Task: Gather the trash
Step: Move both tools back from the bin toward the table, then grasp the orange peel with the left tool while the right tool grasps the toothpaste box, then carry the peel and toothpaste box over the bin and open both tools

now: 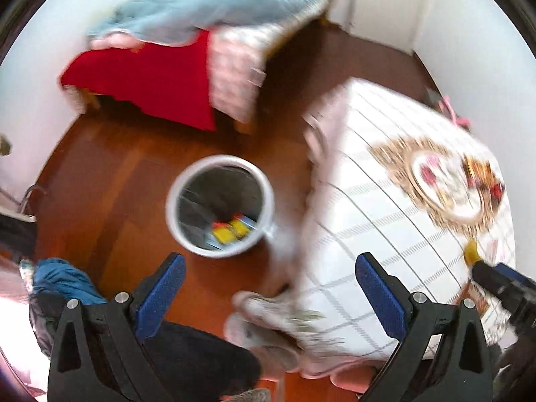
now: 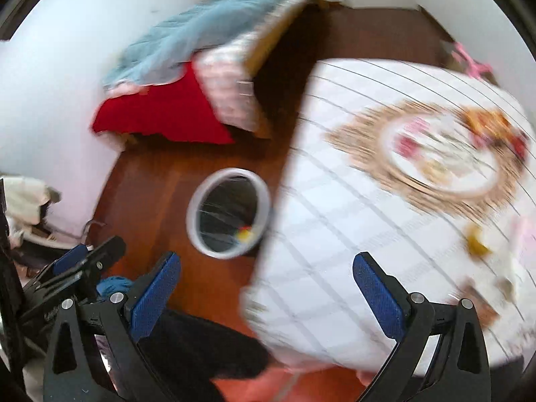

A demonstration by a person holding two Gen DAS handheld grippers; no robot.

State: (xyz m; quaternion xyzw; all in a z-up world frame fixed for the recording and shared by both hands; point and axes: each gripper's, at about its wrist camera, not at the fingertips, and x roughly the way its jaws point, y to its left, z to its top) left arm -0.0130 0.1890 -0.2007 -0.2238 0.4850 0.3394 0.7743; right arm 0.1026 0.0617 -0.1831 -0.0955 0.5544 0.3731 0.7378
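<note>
Both grippers hang wide open and empty. The yellow scrap (image 2: 477, 243) lies on the tablecloth (image 2: 335, 221), ahead and right of the right gripper (image 2: 266, 288), the nearer one. The left gripper (image 1: 269, 284) faces the bin (image 1: 219, 206).

White walls (image 1: 30, 100), reddish wood floor (image 1: 110, 174), bed (image 1: 207, 33), cloth-covered table (image 1: 385, 217).

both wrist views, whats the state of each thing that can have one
left gripper: open, holding nothing
right gripper: open, holding nothing
trash bin: upright on the floor, no lid, yellow and red trash at the bottom
table: covered by a checked cloth, small yellow item lying on it
</note>
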